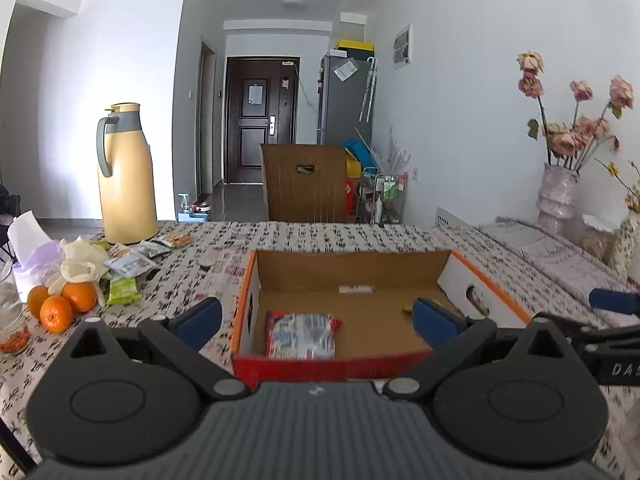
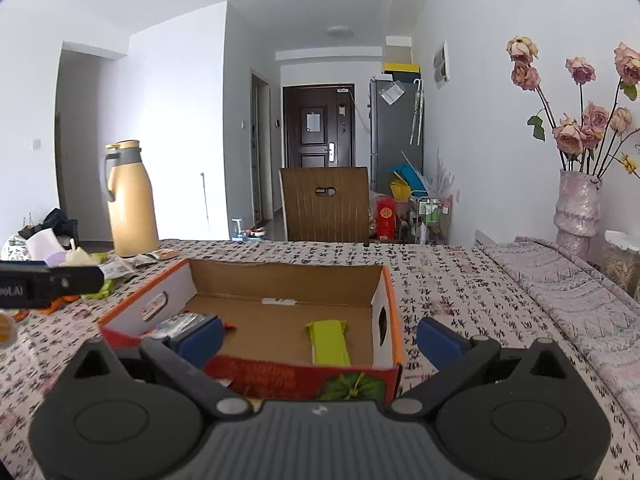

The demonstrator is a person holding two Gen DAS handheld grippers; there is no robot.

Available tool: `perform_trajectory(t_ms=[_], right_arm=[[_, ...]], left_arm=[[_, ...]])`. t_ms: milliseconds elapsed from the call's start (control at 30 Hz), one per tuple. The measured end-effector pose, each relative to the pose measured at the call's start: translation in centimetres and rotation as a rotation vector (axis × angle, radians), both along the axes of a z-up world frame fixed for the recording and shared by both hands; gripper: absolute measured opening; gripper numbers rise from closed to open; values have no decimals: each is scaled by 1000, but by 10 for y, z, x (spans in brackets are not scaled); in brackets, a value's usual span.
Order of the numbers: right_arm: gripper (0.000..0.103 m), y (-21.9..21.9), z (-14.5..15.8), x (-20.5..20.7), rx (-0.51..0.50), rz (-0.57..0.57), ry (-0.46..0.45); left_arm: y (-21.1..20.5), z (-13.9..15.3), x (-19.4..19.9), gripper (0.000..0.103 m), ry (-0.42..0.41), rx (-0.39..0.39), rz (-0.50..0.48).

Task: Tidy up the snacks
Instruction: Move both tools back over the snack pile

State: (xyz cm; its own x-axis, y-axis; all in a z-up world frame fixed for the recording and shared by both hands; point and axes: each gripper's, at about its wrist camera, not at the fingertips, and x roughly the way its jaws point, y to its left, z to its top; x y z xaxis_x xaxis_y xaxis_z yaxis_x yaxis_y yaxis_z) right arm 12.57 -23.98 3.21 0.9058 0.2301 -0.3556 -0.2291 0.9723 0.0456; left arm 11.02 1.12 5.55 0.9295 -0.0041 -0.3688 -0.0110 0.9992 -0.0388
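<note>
Lying flat: green snack packet, long axis pointing away, in cardboard box.
Crinkly wrapper: red-white packet.
Claws: left claw and right claw both gaped, empty.

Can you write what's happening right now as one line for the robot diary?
left tool: open, empty | right tool: open, empty | box: red-white packet, green packet inside | more snacks beside thermos

The cardboard box stands open-topped, its floor bare between the snack packet and green packet. The thermos and oranges crowd the table's left.
</note>
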Motion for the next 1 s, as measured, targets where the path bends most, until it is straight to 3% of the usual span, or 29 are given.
perform_trajectory(t_ms=[533, 1000], right_arm=[[103, -6, -38, -69, 36, -26, 94], [103, -5, -53, -77, 37, -55, 148]], left_arm=[[19, -54, -62, 103, 75, -47, 37], [12, -73, -71, 103, 128, -58, 6]])
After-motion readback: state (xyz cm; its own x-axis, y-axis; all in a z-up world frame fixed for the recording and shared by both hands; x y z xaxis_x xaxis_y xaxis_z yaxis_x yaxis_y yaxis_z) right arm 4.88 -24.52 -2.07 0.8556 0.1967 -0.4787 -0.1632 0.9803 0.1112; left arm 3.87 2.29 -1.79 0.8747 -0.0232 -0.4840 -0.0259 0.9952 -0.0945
